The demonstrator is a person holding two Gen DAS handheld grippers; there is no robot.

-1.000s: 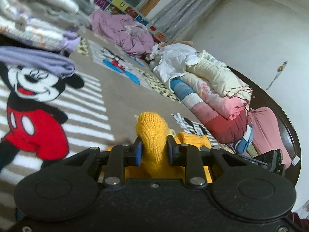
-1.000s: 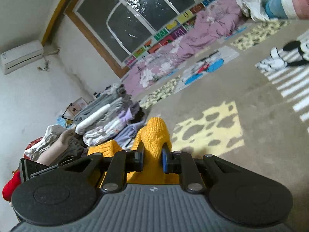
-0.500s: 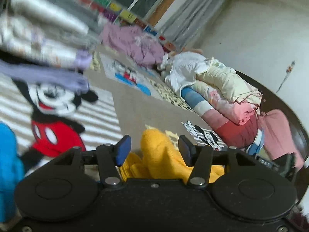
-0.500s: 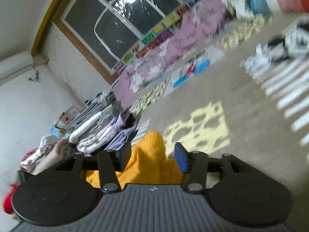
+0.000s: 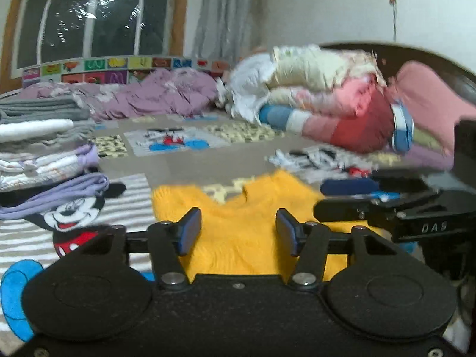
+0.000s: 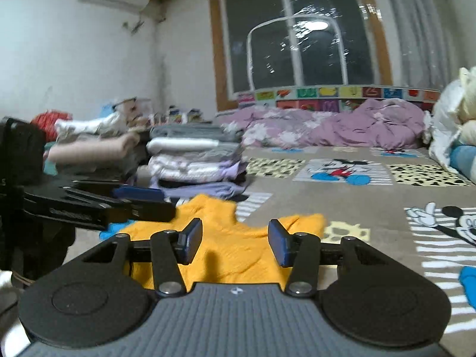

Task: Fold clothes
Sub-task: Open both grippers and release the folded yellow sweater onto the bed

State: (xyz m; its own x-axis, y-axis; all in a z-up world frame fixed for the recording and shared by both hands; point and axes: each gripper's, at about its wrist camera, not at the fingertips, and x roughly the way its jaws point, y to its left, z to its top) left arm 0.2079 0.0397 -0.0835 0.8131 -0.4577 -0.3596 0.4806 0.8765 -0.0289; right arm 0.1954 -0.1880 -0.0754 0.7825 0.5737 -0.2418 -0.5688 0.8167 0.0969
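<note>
Both grippers, left (image 5: 238, 232) and right (image 6: 235, 245), hover with jaws apart over the yellow knitted sweater (image 5: 253, 226) lying on the cartoon-print bedspread (image 6: 342, 208). Pinch matching corners evenly so the fold lands square.

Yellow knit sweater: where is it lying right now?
The yellow knit sweater lies flat on the cartoon-print bed cover, just ahead of both open grippers, right of the stack of folded clothes in the left wrist view.
</note>
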